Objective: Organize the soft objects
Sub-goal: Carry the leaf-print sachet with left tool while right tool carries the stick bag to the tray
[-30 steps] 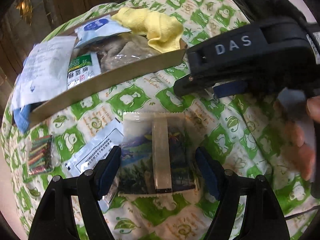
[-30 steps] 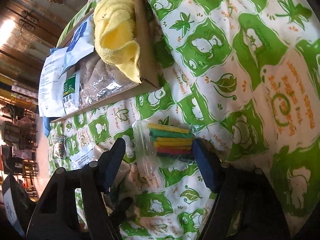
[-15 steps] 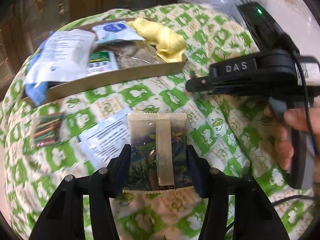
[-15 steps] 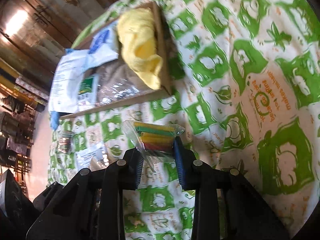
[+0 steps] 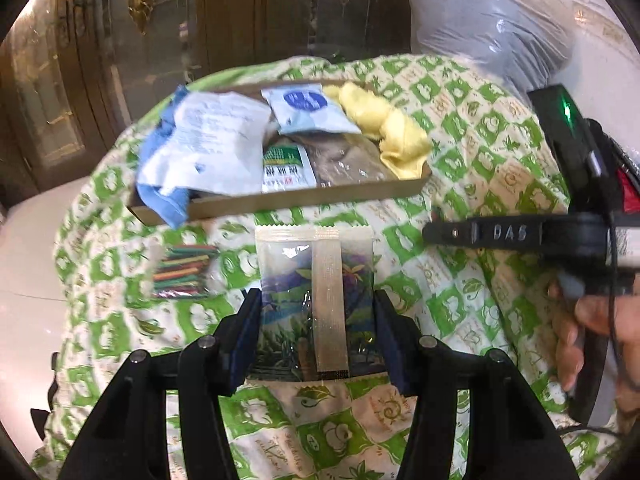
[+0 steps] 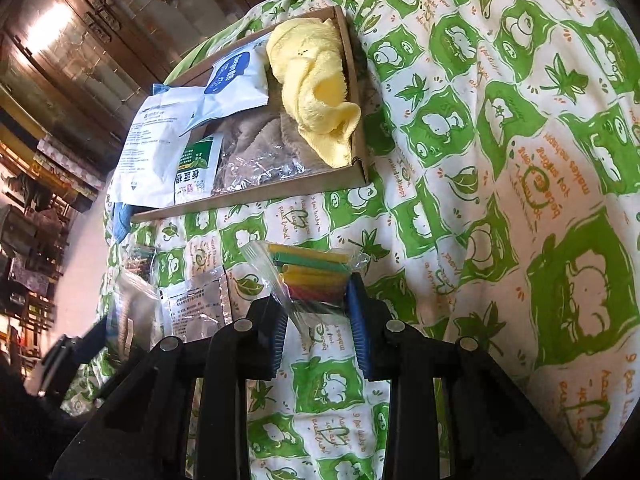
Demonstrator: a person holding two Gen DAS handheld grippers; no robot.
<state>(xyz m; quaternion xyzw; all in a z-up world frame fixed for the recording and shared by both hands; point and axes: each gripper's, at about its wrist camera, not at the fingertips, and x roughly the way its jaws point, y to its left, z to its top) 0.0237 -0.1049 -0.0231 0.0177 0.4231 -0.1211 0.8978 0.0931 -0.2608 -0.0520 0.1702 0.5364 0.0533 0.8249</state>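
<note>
Holding both packs pinched: left gripper has the sachet, right gripper the sticks bag; lift clear over the tray's near wall.

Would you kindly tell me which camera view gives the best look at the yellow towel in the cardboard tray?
The right wrist view: the yellow towel is near, sharp, its folds plain against the cardboard tray wall. The left wrist view shows the towel farther off, smaller and blurred.

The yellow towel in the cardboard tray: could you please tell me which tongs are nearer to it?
Hard to call. The yellow towel lies well beyond both. The right tongs, shut on a bag of coloured sticks, seem slightly nearer; the left tongs grip a clear packet further across.
</note>
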